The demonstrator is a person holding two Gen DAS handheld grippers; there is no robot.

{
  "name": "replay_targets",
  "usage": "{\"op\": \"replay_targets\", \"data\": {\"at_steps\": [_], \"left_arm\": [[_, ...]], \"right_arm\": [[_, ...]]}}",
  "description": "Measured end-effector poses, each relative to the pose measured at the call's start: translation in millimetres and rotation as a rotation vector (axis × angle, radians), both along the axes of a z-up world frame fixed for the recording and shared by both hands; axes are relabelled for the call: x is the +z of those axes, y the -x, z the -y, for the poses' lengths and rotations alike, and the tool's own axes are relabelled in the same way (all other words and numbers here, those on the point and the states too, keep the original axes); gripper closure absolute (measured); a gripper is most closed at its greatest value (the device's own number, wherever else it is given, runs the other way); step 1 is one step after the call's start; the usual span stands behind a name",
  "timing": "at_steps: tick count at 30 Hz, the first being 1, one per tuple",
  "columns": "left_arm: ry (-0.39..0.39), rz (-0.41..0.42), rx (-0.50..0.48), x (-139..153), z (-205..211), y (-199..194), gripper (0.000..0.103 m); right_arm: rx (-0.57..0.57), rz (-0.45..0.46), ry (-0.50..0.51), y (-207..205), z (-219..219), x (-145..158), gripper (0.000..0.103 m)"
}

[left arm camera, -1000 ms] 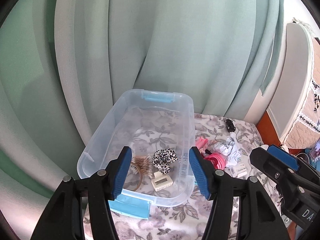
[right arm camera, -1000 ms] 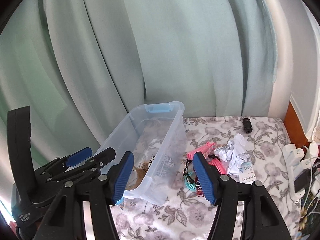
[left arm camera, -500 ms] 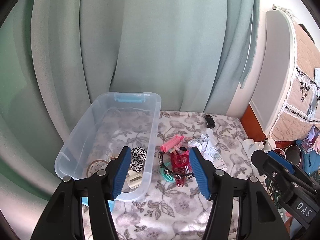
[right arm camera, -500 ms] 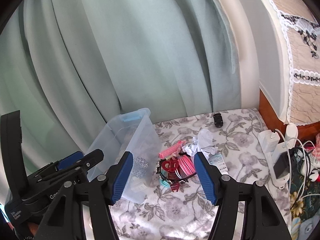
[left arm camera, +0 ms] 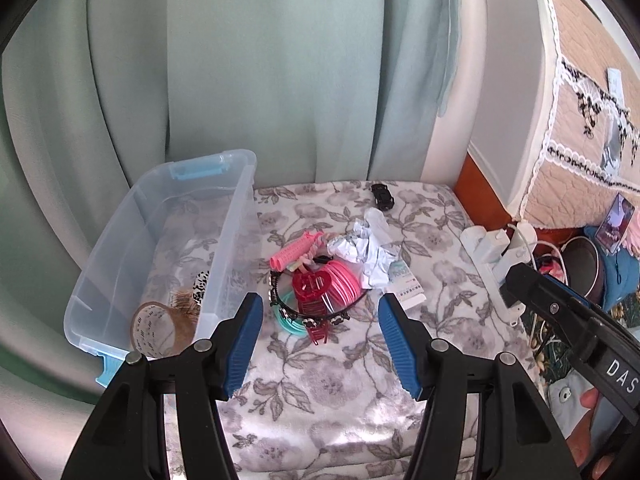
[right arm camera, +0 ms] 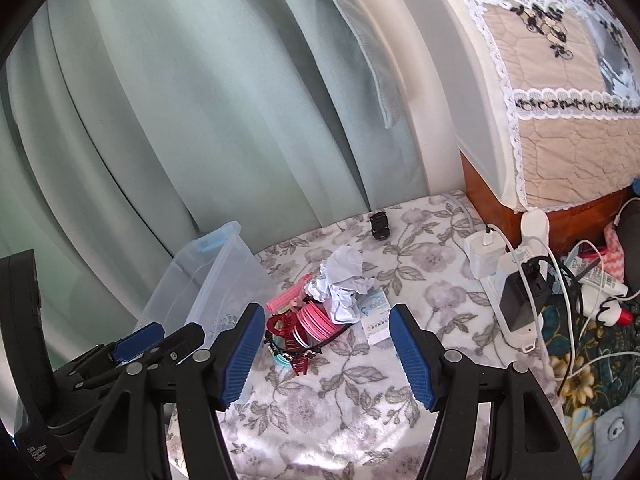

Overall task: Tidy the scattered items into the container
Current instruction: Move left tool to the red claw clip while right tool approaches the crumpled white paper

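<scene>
A clear plastic bin (left arm camera: 240, 216) with blue latches stands at the left on the floral cloth. In it lie a tape roll (left arm camera: 154, 330), a spotted scrunchie (left arm camera: 201, 280) and a brown comb. Right of the bin is a pile: a red claw clip (left arm camera: 312, 292), pink hoops (left arm camera: 344, 280), a pink roller (left arm camera: 294, 254), a teal band (left arm camera: 288, 322) and crumpled paper (left arm camera: 368, 252). A small black toy car (left arm camera: 382, 196) sits farther back. My left gripper (left arm camera: 320, 320) hangs open just short of the pile. My right gripper (right arm camera: 327, 328) is open too, facing the red clip (right arm camera: 284, 326) and the paper (right arm camera: 340, 280).
A white power strip (right arm camera: 516, 280) with chargers and cables lies along the right edge of the cloth. Green curtains hang behind the bin. A wooden cabinet with a quilted cover (right arm camera: 560, 120) stands at the back right. A printed card (left arm camera: 406, 284) lies by the paper.
Both grippers have swung right, away from the bin, and a little lower. The pile of hair items now sits between each pair of fingers in view.
</scene>
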State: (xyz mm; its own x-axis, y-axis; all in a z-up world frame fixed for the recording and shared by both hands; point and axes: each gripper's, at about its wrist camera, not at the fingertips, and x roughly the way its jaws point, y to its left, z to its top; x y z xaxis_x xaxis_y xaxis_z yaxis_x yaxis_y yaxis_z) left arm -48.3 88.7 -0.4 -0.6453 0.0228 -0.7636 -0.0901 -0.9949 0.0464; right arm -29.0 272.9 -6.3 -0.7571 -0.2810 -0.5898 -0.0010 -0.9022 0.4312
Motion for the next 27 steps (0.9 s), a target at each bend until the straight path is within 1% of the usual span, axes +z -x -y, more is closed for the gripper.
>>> {"op": "replay_targets", "data": {"at_steps": [9, 14, 16, 20, 24, 27], "left_arm": [[0.038, 0.131, -0.009, -55, -10, 18, 0.042], [0.030, 0.158, 0.035, -81, -5, 34, 0.042], [0.021, 0.152, 0.039, -89, -4, 40, 0.042], [0.039, 0.148, 0.065, -106, -4, 58, 0.042], [0.006, 0.162, 0.107, -121, 1, 79, 0.042], [0.004, 0.172, 0.130, -130, 4, 90, 0.042]], "right_arm": [[-0.020, 0.150, 0.013, 14, -13, -54, 0.034], [-0.006, 0.219, 0.015, 27, -11, -84, 0.034], [0.004, 0.235, 0.011, 33, -9, -93, 0.034], [0.028, 0.257, 0.009, 47, -5, -108, 0.034], [0.048, 0.253, 0.013, 67, -2, -116, 0.034], [0.060, 0.254, 0.016, 85, 1, -121, 0.034]]}}
